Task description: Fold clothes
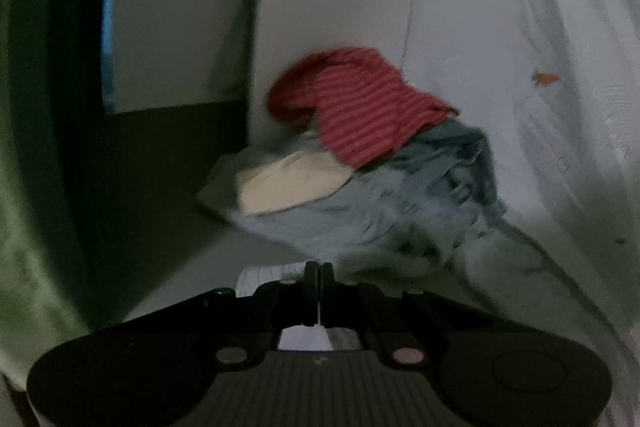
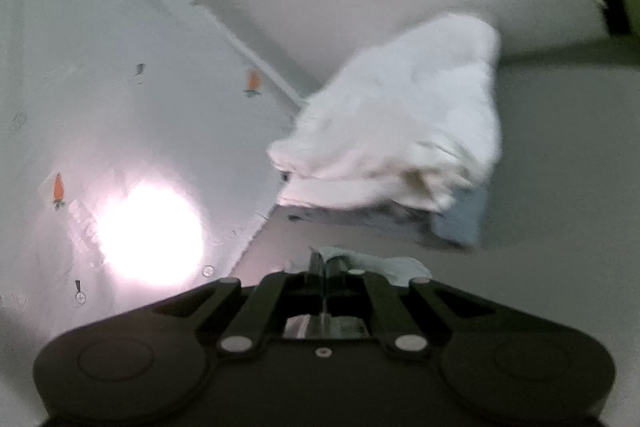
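A large white garment printed with small orange carrots hangs spread out, at the right of the left wrist view (image 1: 520, 75) and at the left of the right wrist view (image 2: 140, 87). My left gripper (image 1: 319, 267) is shut, with a fold of white cloth (image 1: 268, 273) pinched at its fingertips. My right gripper (image 2: 323, 261) is shut too, with pale cloth (image 2: 384, 265) bunched at its tips. Whether both pinched edges belong to the carrot garment is unclear.
A pile lies ahead of the left gripper: a red striped shirt (image 1: 360, 107), a beige cloth (image 1: 288, 183) and blue jeans (image 1: 400, 211). Ahead of the right gripper a white heap (image 2: 400, 123) rests on a folded blue item (image 2: 460, 223). Green fabric (image 1: 24, 187) borders the left. Glare (image 2: 152, 231) shines through the garment.
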The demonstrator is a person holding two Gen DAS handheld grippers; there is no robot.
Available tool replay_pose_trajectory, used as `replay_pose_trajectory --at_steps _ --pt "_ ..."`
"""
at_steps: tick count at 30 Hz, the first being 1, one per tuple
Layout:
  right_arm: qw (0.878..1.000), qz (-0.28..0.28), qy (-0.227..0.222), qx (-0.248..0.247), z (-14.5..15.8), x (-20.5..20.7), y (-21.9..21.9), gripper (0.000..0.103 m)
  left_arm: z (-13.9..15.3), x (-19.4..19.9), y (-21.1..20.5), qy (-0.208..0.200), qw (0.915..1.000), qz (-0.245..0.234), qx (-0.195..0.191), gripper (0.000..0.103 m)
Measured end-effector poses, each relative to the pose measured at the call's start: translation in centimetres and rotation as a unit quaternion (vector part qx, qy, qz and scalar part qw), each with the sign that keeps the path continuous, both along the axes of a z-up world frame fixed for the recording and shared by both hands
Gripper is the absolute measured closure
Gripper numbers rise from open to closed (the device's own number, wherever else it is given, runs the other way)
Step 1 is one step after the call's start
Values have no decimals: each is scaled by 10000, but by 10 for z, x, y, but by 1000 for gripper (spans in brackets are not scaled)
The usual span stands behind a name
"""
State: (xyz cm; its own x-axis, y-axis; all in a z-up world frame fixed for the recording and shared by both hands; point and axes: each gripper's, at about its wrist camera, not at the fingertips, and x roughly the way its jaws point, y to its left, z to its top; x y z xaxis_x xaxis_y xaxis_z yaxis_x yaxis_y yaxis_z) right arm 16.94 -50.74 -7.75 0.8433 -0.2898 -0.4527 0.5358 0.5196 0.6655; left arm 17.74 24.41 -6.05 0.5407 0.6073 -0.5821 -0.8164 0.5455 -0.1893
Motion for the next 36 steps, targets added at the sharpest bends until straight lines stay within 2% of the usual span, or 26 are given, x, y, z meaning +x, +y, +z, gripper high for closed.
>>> replay_pose_trajectory --at_steps 3,6,10,15,18,20,21,22,23,24,26,28,30,31,33,36 --pt "9999 28 -6 -150 7 28 2 102 6 30 6 -75 10000 -2 54 103" --pt "9998 -11 -12 -204 11 58 3 102 13 65 18 -277 9996 -88 -52 103" --pt "9996 -62 -11 -258 13 108 5 102 32 131 26 -332 9986 -400 54 103" --pt "9987 -40 180 -465 9 193 0 102 32 245 23 -310 9957 -867 91 103" --pt "9975 22 372 -604 -4 253 -4 102 18 330 15 -163 9915 -1257 299 103" --pt "9967 62 529 -610 -19 295 -6 101 -3 387 6 113 9886 -1369 618 101" --pt "9960 94 651 -604 -27 314 -6 98 -14 415 2 258 9864 -1418 785 100" --pt "9946 142 843 -595 -37 333 -4 92 -25 437 -2 448 9835 -1512 890 94" --pt "9926 182 1051 -589 -45 349 -2 74 -34 453 -4 629 9810 -1640 829 89" --pt "9901 210 1247 -616 -51 360 4 60 -44 468 -6 806 9781 -1772 739 78" --pt "9871 293 1324 -858 -53 362 19 56 -49 463 -10 675 9784 -1867 570 63" --pt "9816 405 1386 -1250 -49 347 38 47 -51 439 -16 551 9796 -1868 492 38" --pt "9755 362 1498 -1569 -45 320 54 35 -51 408 -19 588 9803 -1842 394 35" --pt "9739 313 1548 -1633 -44 301 59 33 -53 390 -18 631 9810 -1807 312 32" --pt "9751 143 1645 -1478 -48 263 65 30 -56 351 -15 789 9829 -1664 105 24" --pt "9830 -255 1680 -689 -67 207 63 27 -69 304 -13 946 9842 -1468 -300 18"
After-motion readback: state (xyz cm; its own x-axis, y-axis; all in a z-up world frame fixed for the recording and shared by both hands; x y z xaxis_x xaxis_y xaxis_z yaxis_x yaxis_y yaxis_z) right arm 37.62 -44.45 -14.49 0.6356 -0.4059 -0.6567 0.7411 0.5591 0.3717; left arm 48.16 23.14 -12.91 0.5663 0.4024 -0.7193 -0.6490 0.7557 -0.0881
